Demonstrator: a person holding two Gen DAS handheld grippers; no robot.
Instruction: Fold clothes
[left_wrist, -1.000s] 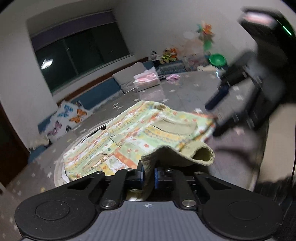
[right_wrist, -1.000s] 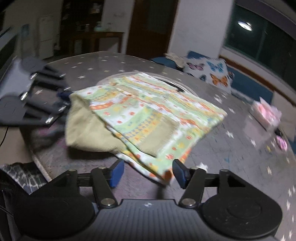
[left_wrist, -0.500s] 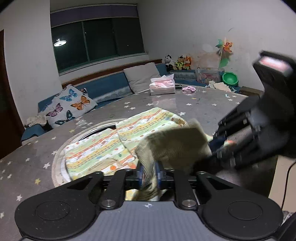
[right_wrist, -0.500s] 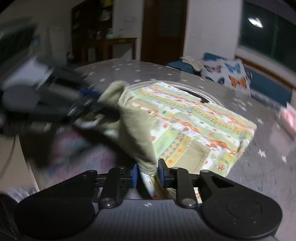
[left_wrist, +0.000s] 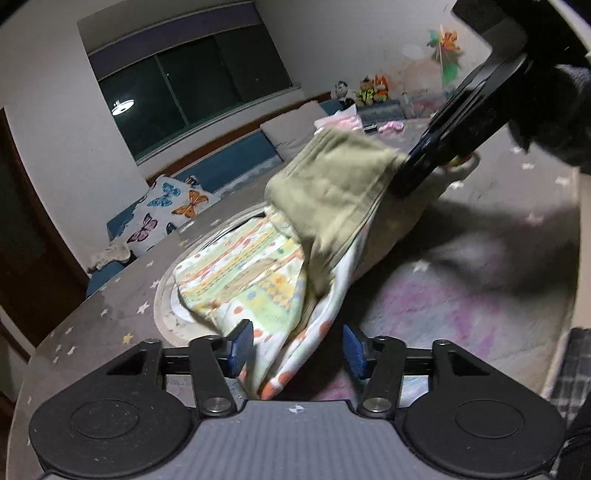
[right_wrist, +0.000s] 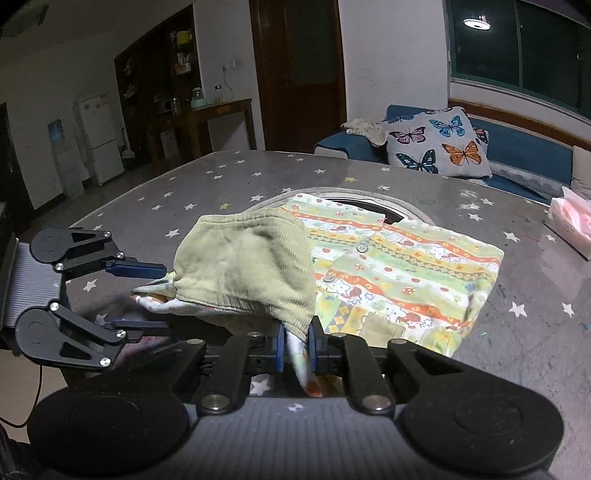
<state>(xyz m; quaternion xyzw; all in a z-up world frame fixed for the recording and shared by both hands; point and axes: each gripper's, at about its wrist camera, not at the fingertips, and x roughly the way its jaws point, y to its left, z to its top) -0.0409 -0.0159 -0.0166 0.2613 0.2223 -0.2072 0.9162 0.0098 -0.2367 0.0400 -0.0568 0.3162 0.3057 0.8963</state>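
Left tongs (left_wrist: 297, 350) have let go since half a second back: they pinched the garment's olive hem then, now my jaws stand wide apart.

Left wrist view: garment (left_wrist: 258, 273) hangs between and just ahead of my open fingers; I can't tell if it brushes them. Its olive hem (left_wrist: 332, 192) is lifted ahead and to the right, where the right tongs (left_wrist: 439, 147) pinch it. The rest of the printed cloth lies ahead on the table (left_wrist: 480, 317), over the round inset. Motion blur on the right side.

Right wrist view: right tongs (right_wrist: 296, 349) are clamped on the garment (right_wrist: 406, 266), a strip of printed cloth and the corner of the olive hem (right_wrist: 243, 266) squeezed between the pads. The hem is folded back over the near left part of the garment. Left tongs (right_wrist: 147, 295) sit left of the hem, fingers spread, one above and one below a loose printed corner, not gripping. The printed cloth lies flat ahead and to the right on the table (right_wrist: 221, 177).
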